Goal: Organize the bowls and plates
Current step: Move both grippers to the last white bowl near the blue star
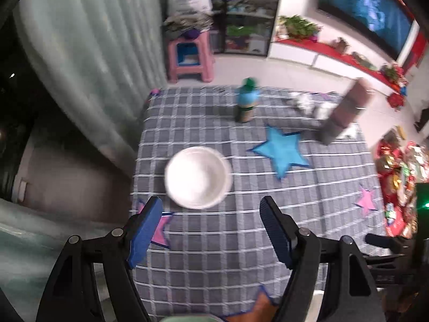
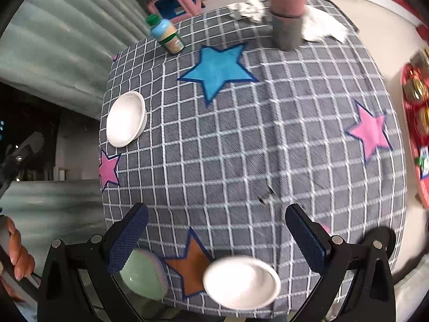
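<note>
A white bowl (image 1: 198, 177) sits on the grey checked tablecloth near the table's left edge; it also shows in the right wrist view (image 2: 126, 119). My left gripper (image 1: 210, 209) is open and empty, just short of this bowl. A second white bowl (image 2: 241, 281) sits at the near table edge, between my right gripper's fingers and below them. My right gripper (image 2: 215, 220) is open and empty above it. A pale green bowl with a pink one under it (image 2: 144, 276) lies at the near left, partly hidden by the left finger (image 2: 128, 238).
A green-capped bottle (image 1: 245, 102) stands at the far side, also seen in the right wrist view (image 2: 166, 35). A tall grey-pink cylinder (image 2: 288, 8) and crumpled white cloths (image 2: 321, 24) are at the far right. The tablecloth (image 2: 241, 134) carries felt stars. A pink stool (image 1: 190, 56) stands beyond the table.
</note>
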`<action>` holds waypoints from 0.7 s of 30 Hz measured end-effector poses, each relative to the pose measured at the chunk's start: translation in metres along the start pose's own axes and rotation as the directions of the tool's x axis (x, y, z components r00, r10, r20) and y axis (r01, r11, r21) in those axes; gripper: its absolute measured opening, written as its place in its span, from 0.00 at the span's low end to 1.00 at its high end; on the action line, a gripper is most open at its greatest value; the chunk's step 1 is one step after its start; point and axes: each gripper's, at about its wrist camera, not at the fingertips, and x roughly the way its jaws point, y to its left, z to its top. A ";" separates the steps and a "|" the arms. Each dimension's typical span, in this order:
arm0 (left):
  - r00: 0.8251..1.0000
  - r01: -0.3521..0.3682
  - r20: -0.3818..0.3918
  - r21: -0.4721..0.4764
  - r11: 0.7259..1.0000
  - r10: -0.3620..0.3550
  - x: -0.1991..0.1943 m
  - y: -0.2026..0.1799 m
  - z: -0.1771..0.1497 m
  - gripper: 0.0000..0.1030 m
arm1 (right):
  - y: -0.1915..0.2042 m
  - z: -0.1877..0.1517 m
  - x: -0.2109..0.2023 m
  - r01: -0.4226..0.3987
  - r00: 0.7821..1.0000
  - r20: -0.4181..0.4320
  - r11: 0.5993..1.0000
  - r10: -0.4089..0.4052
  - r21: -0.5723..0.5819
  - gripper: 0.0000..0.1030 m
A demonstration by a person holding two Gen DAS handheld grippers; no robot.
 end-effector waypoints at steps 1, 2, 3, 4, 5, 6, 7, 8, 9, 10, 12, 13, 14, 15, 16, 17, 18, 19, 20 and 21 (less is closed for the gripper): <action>1.000 -0.009 -0.014 -0.009 1.000 0.009 0.010 0.008 0.001 0.76 | 0.012 0.010 0.010 0.014 1.000 -0.012 1.000 -0.014 -0.015 1.00; 0.999 -0.017 -0.030 -0.018 1.000 0.017 0.021 0.017 0.003 0.76 | 0.020 0.016 0.018 0.023 1.000 -0.021 0.999 -0.023 -0.027 1.00; 0.998 -0.031 -0.054 -0.033 0.999 0.030 0.037 0.029 0.004 0.76 | 0.031 0.024 0.028 0.034 0.999 -0.029 0.999 -0.035 -0.043 1.00; 0.997 -0.039 -0.070 -0.038 0.998 0.037 0.047 0.035 0.004 0.76 | 0.037 0.028 0.033 0.040 0.999 -0.034 0.998 -0.042 -0.054 1.00; 0.995 -0.044 -0.088 -0.042 0.998 0.041 0.058 0.041 0.005 0.76 | 0.048 0.035 0.044 0.049 0.998 -0.044 0.996 -0.052 -0.070 1.00; 0.993 -0.049 -0.113 -0.045 0.998 0.044 0.074 0.049 0.006 0.76 | 0.058 0.042 0.055 0.055 0.997 -0.051 0.995 -0.059 -0.084 1.00; 0.991 -0.057 -0.125 -0.045 0.997 0.051 0.083 0.053 0.007 0.76 | 0.066 0.049 0.064 0.060 0.996 -0.055 0.994 -0.065 -0.094 1.00; 0.989 -0.062 -0.134 -0.041 0.997 0.056 0.095 0.058 0.008 0.76 | 0.073 0.055 0.072 0.067 0.996 -0.056 0.992 -0.073 -0.103 1.00; 0.988 -0.061 -0.142 -0.037 0.997 0.055 0.104 0.060 0.009 0.76 | 0.079 0.061 0.080 0.074 0.995 -0.055 0.991 -0.080 -0.108 1.00; 0.986 -0.064 -0.154 -0.039 0.997 0.057 0.113 0.062 0.011 0.76 | 0.084 0.065 0.086 0.076 0.995 -0.055 0.991 -0.083 -0.111 1.00; 0.982 -0.068 -0.178 -0.056 0.996 0.057 0.136 0.070 0.016 0.76 | 0.092 0.075 0.100 0.079 0.995 -0.058 0.991 -0.086 -0.109 1.00; 0.981 -0.068 -0.185 -0.074 0.995 0.053 0.143 0.073 0.018 0.76 | 0.097 0.081 0.108 0.081 0.994 -0.062 0.991 -0.088 -0.106 1.00; 0.980 -0.071 -0.193 -0.080 0.994 0.054 0.151 0.075 0.022 0.76 | 0.100 0.086 0.115 0.083 0.994 -0.065 0.991 -0.090 -0.102 1.00; 0.978 -0.068 -0.201 -0.081 0.994 0.050 0.161 0.078 0.026 0.76 | 0.105 0.093 0.125 0.081 0.994 -0.068 0.992 -0.088 -0.097 1.00; 0.978 -0.069 -0.203 -0.073 0.995 0.053 0.170 0.079 0.031 0.76 | 0.108 0.098 0.130 0.078 0.994 -0.068 0.993 -0.084 -0.092 1.00; 0.977 -0.076 -0.204 -0.062 0.995 0.062 0.176 0.080 0.035 0.76 | 0.111 0.102 0.136 0.076 0.994 -0.067 0.993 -0.083 -0.091 1.00; 0.976 -0.088 -0.206 -0.040 0.995 0.078 0.185 0.080 0.039 0.76 | 0.115 0.106 0.140 0.079 0.994 -0.066 0.993 -0.085 -0.091 1.00; 0.975 -0.087 -0.209 -0.026 0.996 0.080 0.191 0.081 0.042 0.76 | 0.117 0.110 0.146 0.085 0.994 -0.067 0.992 -0.091 -0.091 1.00; 0.973 -0.084 -0.215 -0.015 0.996 0.079 0.197 0.081 0.043 0.76 | 0.119 0.114 0.153 0.095 0.993 -0.065 0.992 -0.101 -0.089 1.00; 0.972 -0.083 -0.222 -0.004 0.997 0.080 0.204 0.082 0.044 0.76 | 0.120 0.117 0.157 0.105 0.992 -0.064 0.991 -0.111 -0.086 1.00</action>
